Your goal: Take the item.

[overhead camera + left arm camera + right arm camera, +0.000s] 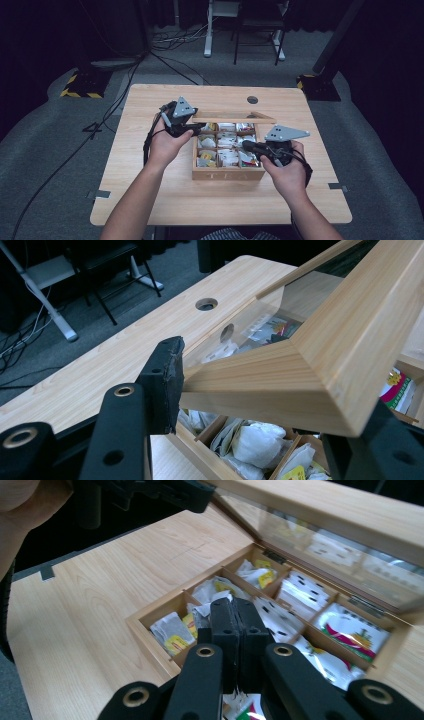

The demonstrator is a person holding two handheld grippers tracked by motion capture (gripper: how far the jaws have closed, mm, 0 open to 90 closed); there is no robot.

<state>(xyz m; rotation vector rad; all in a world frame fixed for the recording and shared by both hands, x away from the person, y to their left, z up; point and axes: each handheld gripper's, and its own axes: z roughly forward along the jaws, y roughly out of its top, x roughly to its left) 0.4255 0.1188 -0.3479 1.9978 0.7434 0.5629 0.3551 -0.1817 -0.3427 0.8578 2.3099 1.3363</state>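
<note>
- Dark curtains and grey carpet surround a pale wooden worktop (150, 200); a wooden box (227, 174) sits near its middle, close to the person's edge, so both hands reach it without stretching.
- Its lid (234, 119), a wooden frame around a clear pane, is raised at the far side on hinges, leaving the compartments below open to the front.
- The left claw (192, 129) is clamped on a corner of the lid frame (310, 365). In the left gripper view one black pad presses the frame's edge and the other jaw sits under the corner. The grip seems meant to prop the lid up, since it would likely drop shut if let go.
- Holding it at the left corner also keeps that arm clear of the box's front and right.
- The right claw (234, 625) has its jaws pressed together, with nothing seen between the pads. It hangs just above the box's front row, pointing at the tea bags (172, 632).
- The bags lie sorted by kind in a grid of cells, white sachets at the left and printed packets (350, 630) toward the right.
- Judged from this, the right claw is free to work in the cells while the left only steadies the lid; it would have to part its jaws before picking a bag.
</note>
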